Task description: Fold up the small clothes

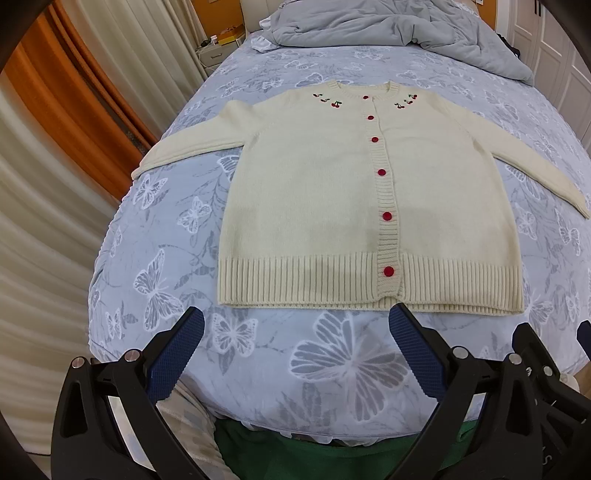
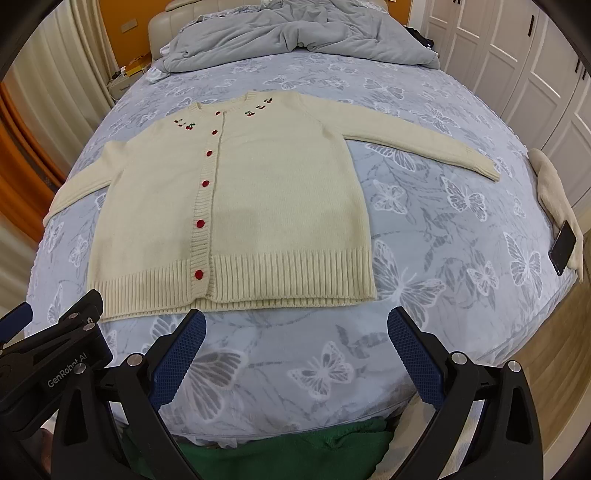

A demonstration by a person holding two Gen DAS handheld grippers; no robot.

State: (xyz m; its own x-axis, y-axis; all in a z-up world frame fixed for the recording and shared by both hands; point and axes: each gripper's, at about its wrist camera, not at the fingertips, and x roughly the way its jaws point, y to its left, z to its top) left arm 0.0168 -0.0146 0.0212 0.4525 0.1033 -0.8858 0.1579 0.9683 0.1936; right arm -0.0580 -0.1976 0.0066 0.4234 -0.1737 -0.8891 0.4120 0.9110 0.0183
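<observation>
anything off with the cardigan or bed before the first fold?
Cardigan lies flat, buttoned, sleeves spread; nothing wrong there. One oddity: a phone sits at the bed's right edge, on a cream cloth.

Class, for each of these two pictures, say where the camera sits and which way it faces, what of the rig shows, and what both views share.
Left wrist view: sits on the left tool, at the bed's foot, facing the headboard; the right tool's edge shows at lower right.
Right wrist view: sits on the right tool, facing the same way; the left tool shows at lower left, a phone far right.
Both share: the cream cardigan spread flat on the butterfly bedspread, and the grey duvet.
</observation>
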